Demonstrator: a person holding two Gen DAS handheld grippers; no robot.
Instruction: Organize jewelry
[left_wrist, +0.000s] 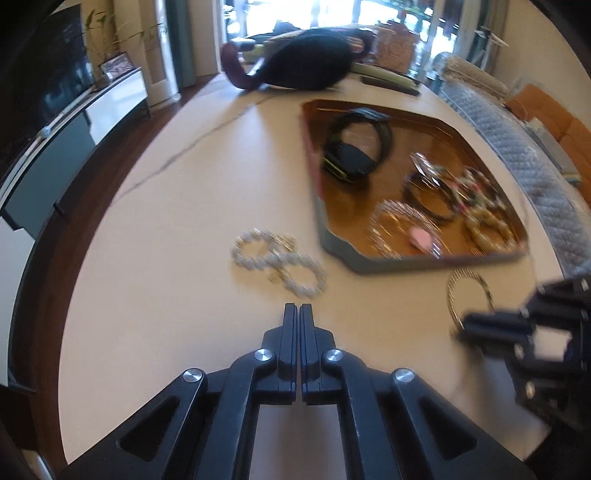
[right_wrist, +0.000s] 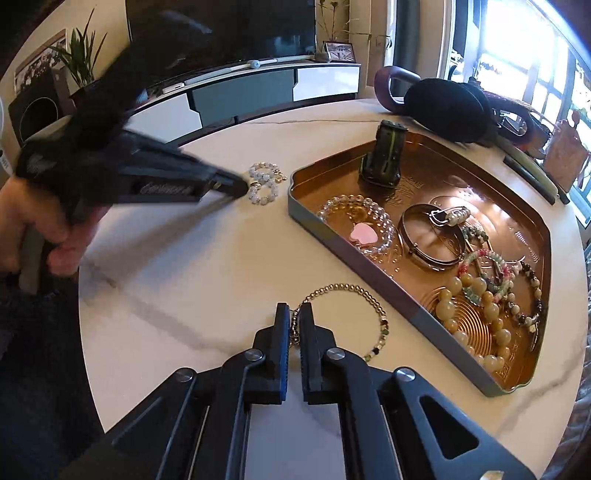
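Because the right tool (right_wrist: 294, 319) is pinched on the near-left arc of the gold bead bracelet (right_wrist: 354, 291), the loop lies on the surface (right_wrist: 192, 258) spreading away to the right of the pads, toward the tray (right_wrist: 332, 236). The tray's near wall runs diagonally just beyond the loop, so carrying the bracelet in looks like a lift and a short move forward and right. The left tool (left_wrist: 297, 308), its pads pressed together on nothing, sits just short of the white bead bracelets (left_wrist: 280, 264), which lie slightly to its left, their linked loops stretching left to right. They rest left of the tray's corner, nearer the left hand (right_wrist: 40, 229). In the tray lie other bracelets and a watch (right_wrist: 382, 155).
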